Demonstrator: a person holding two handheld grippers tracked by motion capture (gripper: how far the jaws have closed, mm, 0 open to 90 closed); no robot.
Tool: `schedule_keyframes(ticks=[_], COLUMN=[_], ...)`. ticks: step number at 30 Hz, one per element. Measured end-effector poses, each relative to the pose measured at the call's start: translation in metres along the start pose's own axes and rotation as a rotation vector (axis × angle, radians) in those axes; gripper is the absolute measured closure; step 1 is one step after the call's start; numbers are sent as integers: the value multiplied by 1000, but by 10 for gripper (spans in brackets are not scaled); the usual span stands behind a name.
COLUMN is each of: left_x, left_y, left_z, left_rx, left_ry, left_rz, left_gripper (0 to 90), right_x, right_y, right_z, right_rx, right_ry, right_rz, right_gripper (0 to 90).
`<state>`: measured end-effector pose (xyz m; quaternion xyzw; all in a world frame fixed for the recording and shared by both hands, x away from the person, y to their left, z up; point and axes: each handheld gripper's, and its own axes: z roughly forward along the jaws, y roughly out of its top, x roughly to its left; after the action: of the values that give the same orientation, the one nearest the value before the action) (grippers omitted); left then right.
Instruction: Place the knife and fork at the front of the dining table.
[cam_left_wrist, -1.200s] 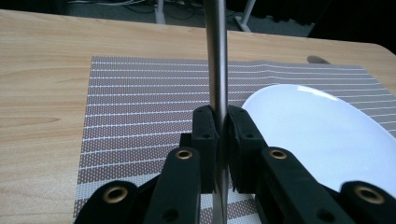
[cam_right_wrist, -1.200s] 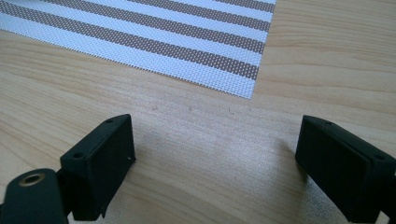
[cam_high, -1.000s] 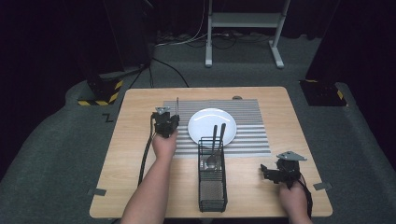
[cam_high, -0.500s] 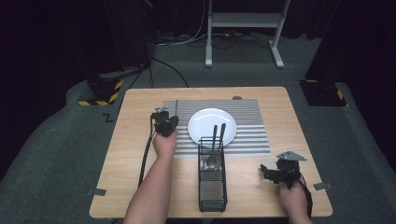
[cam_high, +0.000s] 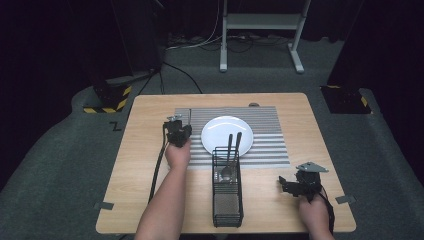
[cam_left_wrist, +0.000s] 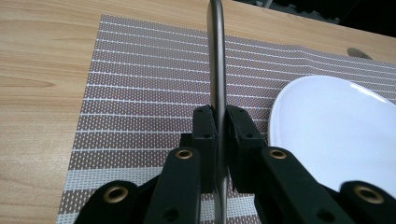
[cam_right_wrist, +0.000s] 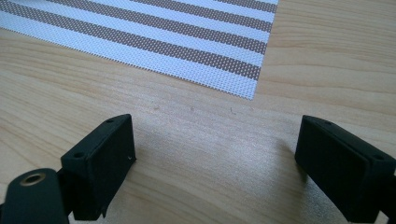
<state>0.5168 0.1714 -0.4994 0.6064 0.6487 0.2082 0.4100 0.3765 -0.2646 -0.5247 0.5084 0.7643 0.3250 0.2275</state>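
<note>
The left hand-held gripper pinches a thin metal utensil edge-on, left of centre in the frame, over the striped mat beside the white plate. It looks stiff, light and slippery; grip mid-handle. The right hand-held gripper stands spread, empty, above the counter.

you hold a brushed, dull-grey metal utensil handle between matt black plastic jaws. under it lies a woven, striped placemat with a coarse mesh texture, a glossy white plate, and a smooth, pale wood-grain table. the basket is black wire.
</note>
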Motion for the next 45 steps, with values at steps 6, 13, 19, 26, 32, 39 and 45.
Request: schedule_keyframes(ticks=[6, 13, 19, 26, 32, 39, 45], left_x=[2, 6, 8, 11, 10, 9, 11], left_y=[0, -1, -3, -3, 1, 3, 1], left_z=[1, 5, 12, 13, 9, 2, -8], left_rx=[6, 23, 51, 68, 34, 11, 5], left_ry=[13, 18, 29, 33, 14, 33, 46], left_rz=[-12, -42, -52, -66, -97, -66, -21], left_gripper=[824, 823, 822, 822, 734, 646, 674], right_x=[0, 1, 1, 0, 0, 1, 1], right_y=[0, 0, 0, 0, 0, 0, 0], right_z=[0, 0, 0, 0, 0, 0, 0], right_rx=[0, 1, 1, 0, 0, 0, -1], right_ry=[1, 3, 3, 5, 5, 6, 8], right_rz=[0, 1, 0, -4, -4, -5, -5], right_gripper=[119, 119, 119, 121, 121, 121, 121])
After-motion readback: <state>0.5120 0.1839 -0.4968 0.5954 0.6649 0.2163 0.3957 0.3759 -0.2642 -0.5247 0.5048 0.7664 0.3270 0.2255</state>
